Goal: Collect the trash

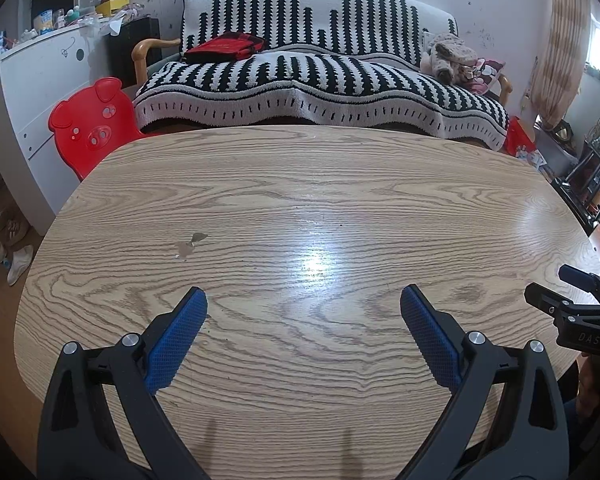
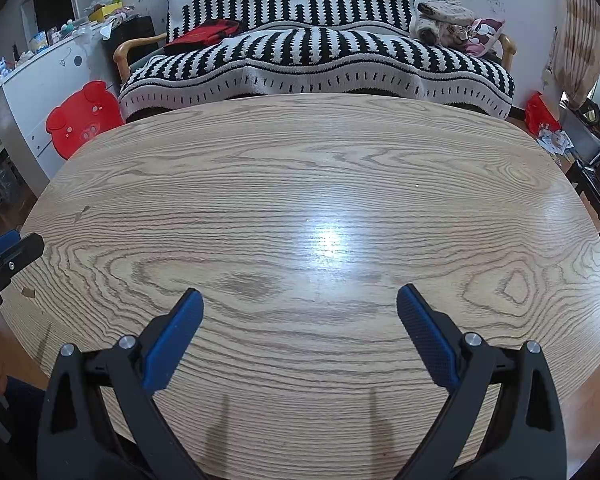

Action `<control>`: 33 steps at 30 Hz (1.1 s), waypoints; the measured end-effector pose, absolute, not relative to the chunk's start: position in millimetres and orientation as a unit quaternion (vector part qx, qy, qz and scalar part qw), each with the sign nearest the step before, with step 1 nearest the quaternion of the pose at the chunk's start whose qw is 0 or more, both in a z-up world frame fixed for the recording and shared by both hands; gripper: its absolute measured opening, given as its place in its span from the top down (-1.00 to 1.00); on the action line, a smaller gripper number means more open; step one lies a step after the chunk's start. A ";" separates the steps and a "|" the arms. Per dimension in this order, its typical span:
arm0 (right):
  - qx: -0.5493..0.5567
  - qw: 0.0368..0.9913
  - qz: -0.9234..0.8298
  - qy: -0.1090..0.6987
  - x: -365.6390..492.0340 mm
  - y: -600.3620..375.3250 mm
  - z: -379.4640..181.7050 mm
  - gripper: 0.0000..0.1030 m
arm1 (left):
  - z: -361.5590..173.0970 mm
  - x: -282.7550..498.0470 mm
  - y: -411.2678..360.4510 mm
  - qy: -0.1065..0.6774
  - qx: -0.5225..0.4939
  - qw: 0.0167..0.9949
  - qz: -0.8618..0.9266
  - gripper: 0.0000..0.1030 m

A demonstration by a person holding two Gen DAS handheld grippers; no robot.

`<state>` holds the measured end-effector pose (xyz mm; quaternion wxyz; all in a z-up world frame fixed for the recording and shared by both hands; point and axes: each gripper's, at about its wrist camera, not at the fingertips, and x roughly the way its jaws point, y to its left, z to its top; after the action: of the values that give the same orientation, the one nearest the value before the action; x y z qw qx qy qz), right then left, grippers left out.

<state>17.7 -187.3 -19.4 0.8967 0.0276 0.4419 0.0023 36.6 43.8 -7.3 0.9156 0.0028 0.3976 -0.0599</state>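
Note:
My left gripper (image 1: 303, 296) is open and empty above the near part of a wooden table (image 1: 300, 184). My right gripper (image 2: 299, 294) is open and empty above the same table (image 2: 300, 152). Each gripper shows at the edge of the other's view: the right one in the left wrist view (image 1: 580, 304), the left one in the right wrist view (image 2: 4, 256). No trash shows on the table. A small chipped mark (image 1: 190, 244) sits in the table's surface, left of centre.
A sofa with a black-and-white striped cover (image 1: 320, 68) stands behind the table, with a red bag (image 1: 224, 46) and a plush toy (image 1: 448, 56) on it. A red pig-shaped chair (image 1: 88, 124) and a white cabinet (image 1: 32, 92) stand at the left. Socks (image 1: 18, 264) lie on the floor.

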 end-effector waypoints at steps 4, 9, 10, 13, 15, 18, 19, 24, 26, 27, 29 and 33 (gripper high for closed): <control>0.027 0.897 0.002 0.442 17.4 -187.6 -19.3 -0.82 | -7.3 36.9 43.9 0.398 0.002 0.915 -0.060 -0.83; 0.028 0.896 0.002 0.442 17.4 -188.1 -19.6 -0.82 | -7.6 36.5 43.9 0.398 0.003 0.916 -0.060 -0.83; 0.028 0.897 0.002 0.442 17.4 -187.7 -19.3 -0.82 | -7.6 36.4 44.0 0.398 0.002 0.916 -0.060 -0.83; 0.027 0.897 0.002 0.442 17.2 -188.1 -19.4 -0.82 | -7.7 36.4 43.9 0.398 0.003 0.915 -0.060 -0.83; 0.027 0.896 0.003 0.442 17.0 -188.4 -19.6 -0.82 | -7.5 36.1 43.8 0.398 0.003 0.915 -0.060 -0.83; 0.027 0.896 0.003 0.442 17.3 -187.7 -19.3 -0.82 | -7.3 35.9 43.8 0.398 0.004 0.916 -0.059 -0.83; 0.027 0.896 0.003 0.442 17.1 -188.2 -19.5 -0.82 | -7.3 36.3 44.1 0.398 0.004 0.915 -0.060 -0.83; 0.027 0.896 0.003 0.443 17.3 -187.7 -19.6 -0.82 | -8.6 34.8 43.2 0.398 0.010 0.916 -0.056 -0.83; 0.027 0.896 0.002 0.442 17.7 -187.0 -19.3 -0.82 | -8.6 33.1 42.3 0.397 0.011 0.916 -0.056 -0.83; 0.027 0.896 0.003 0.442 17.8 -186.8 -19.3 -0.82 | -8.9 32.7 42.5 0.397 0.011 0.916 -0.056 -0.83; 0.026 0.896 0.003 0.442 16.3 -186.8 -20.1 -0.82 | -8.9 32.4 42.4 0.397 0.011 0.916 -0.057 -0.83; 0.026 0.896 0.003 0.442 16.4 -186.8 -20.0 -0.82 | -9.6 32.7 42.6 0.399 0.009 0.915 -0.057 -0.83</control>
<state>16.4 -186.8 -20.0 0.8964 0.0264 0.4425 0.0027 32.7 42.6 -9.6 0.9151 0.0091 0.3989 -0.0573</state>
